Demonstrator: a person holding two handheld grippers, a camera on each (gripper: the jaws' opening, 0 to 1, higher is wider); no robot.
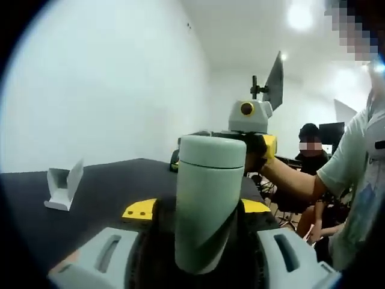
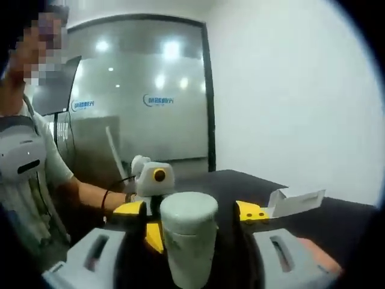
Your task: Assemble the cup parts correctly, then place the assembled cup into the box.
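Left gripper view: the left claw (image 1: 201, 241) rises from the bottom edge, its jaws closed against the lower body of a pale green cup (image 1: 207, 198). The cup stands between the jaws, leaning a little, lid end away from the camera. A seam runs around it just below the rounded lid.

At the lid end, the right claw (image 1: 240, 141) comes in from the right, held by a gloved hand (image 1: 260, 153). Its black jaws sit at the lid's rim; contact looks likely, but the exact pinch is hidden behind the lid.

Right gripper view: the right claw (image 2: 189, 241) pinches the cup's (image 2: 187, 238) lid end, jaws pressed to both sides. Beyond it, the left claw (image 2: 150, 211), with yellow trim, meets the far end of the cup. So the cup is held in the air between both claws, above the black bench (image 1: 102, 186).

A small white open box (image 1: 63, 188) sits on the bench, well apart from the cup; in the right gripper view it lies to the right (image 2: 296, 201), flap raised.

A second person (image 1: 310, 144) sits in the background.
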